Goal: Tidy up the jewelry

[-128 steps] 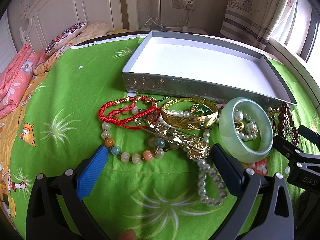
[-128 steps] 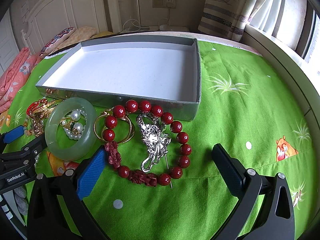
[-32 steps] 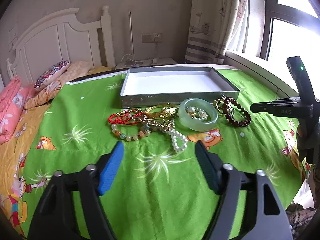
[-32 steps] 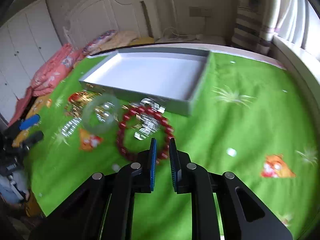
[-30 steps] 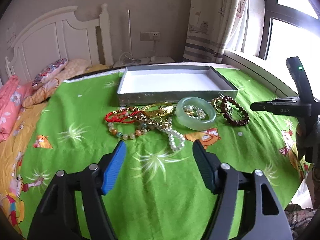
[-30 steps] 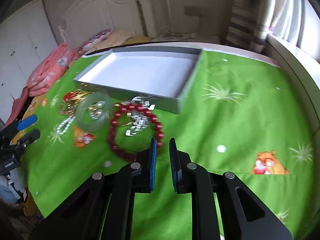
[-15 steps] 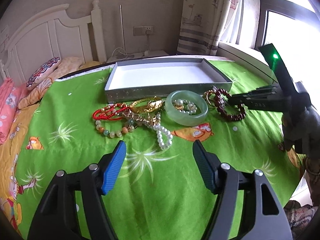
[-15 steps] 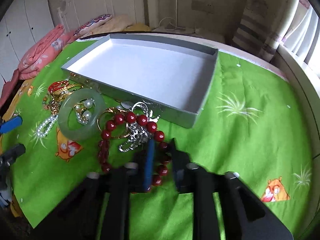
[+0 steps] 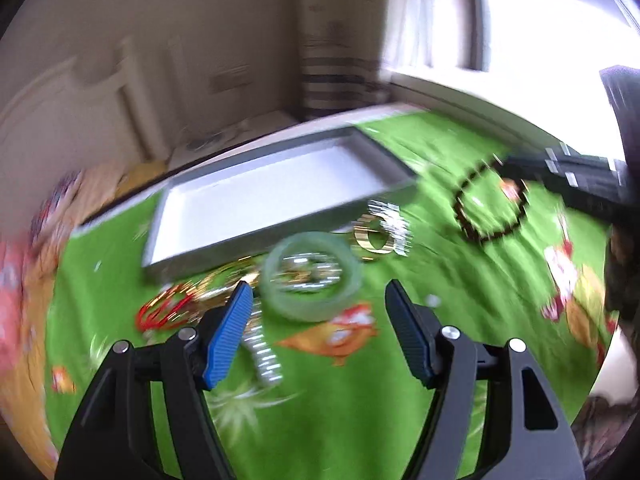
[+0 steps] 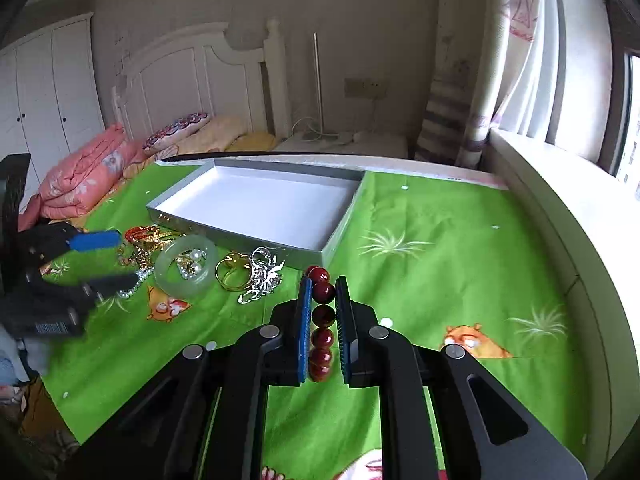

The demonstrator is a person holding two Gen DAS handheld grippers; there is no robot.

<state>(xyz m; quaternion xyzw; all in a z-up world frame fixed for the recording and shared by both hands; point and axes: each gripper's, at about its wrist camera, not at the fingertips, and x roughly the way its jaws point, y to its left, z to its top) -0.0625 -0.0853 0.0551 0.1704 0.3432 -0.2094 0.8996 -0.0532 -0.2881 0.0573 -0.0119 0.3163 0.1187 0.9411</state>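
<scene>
My right gripper (image 10: 324, 279) is shut on a red bead bracelet (image 10: 323, 292), whose beads run in a line between its pads. The blurred left wrist view shows that bracelet (image 9: 490, 237) hanging as a ring from the right gripper (image 9: 560, 184), above the bedspread and right of the silver tray (image 9: 260, 204). My left gripper (image 9: 319, 286) hovers just above a jade bangle (image 9: 316, 308); its jaws are closing, with nothing pressed between the pads. Pearl earrings lie inside the bangle (image 10: 168, 276). The white-floored tray (image 10: 240, 232) holds nothing.
A gold bangle (image 10: 230, 276), a silver brooch (image 10: 264, 276), red cord bracelets (image 10: 140, 234) and a pearl strand (image 9: 264, 354) lie in front of the tray on the green bedspread (image 10: 440, 280). A folded pink quilt (image 10: 80, 176) lies far left; a window ledge (image 10: 560, 200) runs along the right.
My right gripper came down onto the red bead bracelet and lifted it off the bedspread. My left gripper swung in closer to the jade bangle and rolled, which blurs its view.
</scene>
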